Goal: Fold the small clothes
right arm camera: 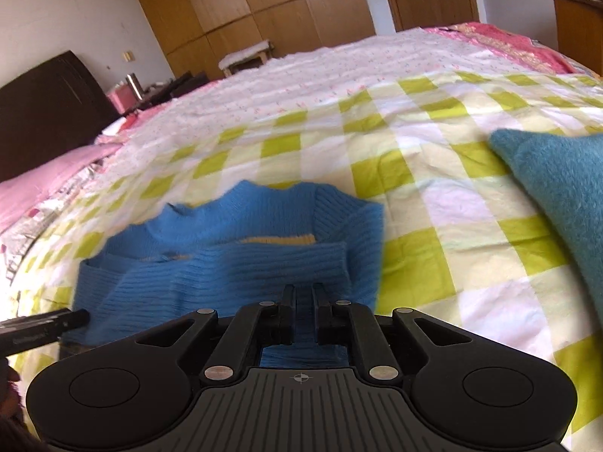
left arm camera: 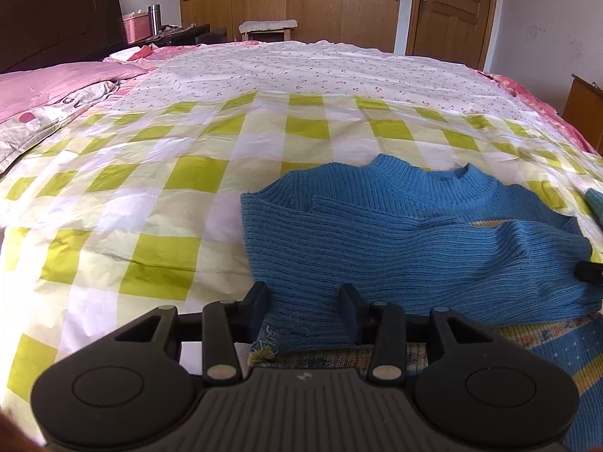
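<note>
A small blue ribbed sweater (left arm camera: 395,241) lies on the checked bedsheet (left arm camera: 150,207) with its sleeves folded across the body. Striped yellow and blue knit shows at its lower part (left arm camera: 546,346). My left gripper (left arm camera: 307,301) is open, with the sweater's lower left edge lying between its fingers. In the right wrist view the same sweater (right arm camera: 233,256) is in front. My right gripper (right arm camera: 303,301) is nearly closed, with a narrow gap and blue knit between the fingers at the sweater's near edge. The left gripper's tip (right arm camera: 56,320) shows at the sweater's left side.
A teal fuzzy garment (right arm camera: 557,184) lies on the bed to the right of the sweater. Pink pillows (left arm camera: 45,86) and a dark headboard (left arm camera: 56,15) are at the far left. A wooden wardrobe (left arm camera: 286,0), a stool (left arm camera: 267,28) and a door (left arm camera: 452,7) stand beyond the bed.
</note>
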The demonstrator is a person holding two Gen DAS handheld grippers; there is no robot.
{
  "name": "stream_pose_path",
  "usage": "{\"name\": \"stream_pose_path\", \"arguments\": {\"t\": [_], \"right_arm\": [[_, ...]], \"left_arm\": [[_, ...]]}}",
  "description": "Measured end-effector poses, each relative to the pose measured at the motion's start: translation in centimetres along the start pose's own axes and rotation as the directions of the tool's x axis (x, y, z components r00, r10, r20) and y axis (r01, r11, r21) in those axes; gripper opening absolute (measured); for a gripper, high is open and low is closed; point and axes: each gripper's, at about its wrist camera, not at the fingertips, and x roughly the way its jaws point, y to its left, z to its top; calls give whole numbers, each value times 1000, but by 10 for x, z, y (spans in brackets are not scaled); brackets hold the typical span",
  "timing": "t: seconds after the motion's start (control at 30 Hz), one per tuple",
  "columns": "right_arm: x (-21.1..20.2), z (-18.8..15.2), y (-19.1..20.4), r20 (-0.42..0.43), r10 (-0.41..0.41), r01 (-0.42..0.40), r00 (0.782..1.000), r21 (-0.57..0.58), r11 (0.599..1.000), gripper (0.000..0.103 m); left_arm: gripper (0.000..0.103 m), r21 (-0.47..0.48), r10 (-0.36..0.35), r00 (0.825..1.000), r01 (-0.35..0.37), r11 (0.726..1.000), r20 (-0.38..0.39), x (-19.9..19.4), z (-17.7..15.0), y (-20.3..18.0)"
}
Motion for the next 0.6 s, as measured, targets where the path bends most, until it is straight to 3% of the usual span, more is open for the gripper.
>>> {"name": "stream_pose_path", "arguments": {"t": [0.07,0.2,0.3,0.4,0.53,0.6], "right_arm": [[5,-6,-9,1,5,-5,1000,13,1000,0],[1,-4,-10,12,-4,4,1000,9,1000,0],[-6,-4,-3,41,-21,22,999,-21,1000,11],[-13,-5,6,64,-19,23,998,-65,998,12],[-4,-8,7,-15,-43,42,999,-83,996,11],[-8,-9,8,-9,-45,45,999,-84,995,11]], "left_arm": [[50,-7,1,1000,-1,1000,-8,2,-1,5],[51,-16,17,1000,-17,1000,-17,0,-3,12],[51,-16,22,1000,-22,1000,-4,-7,-4,12],[51,-6,10,1000,-10,1000,-7,-12,-8,10],[51,25,19,999,-19,1000,-32,-13,-19,9],[51,19,16,999,-16,1000,-43,-20,-22,10]]}}
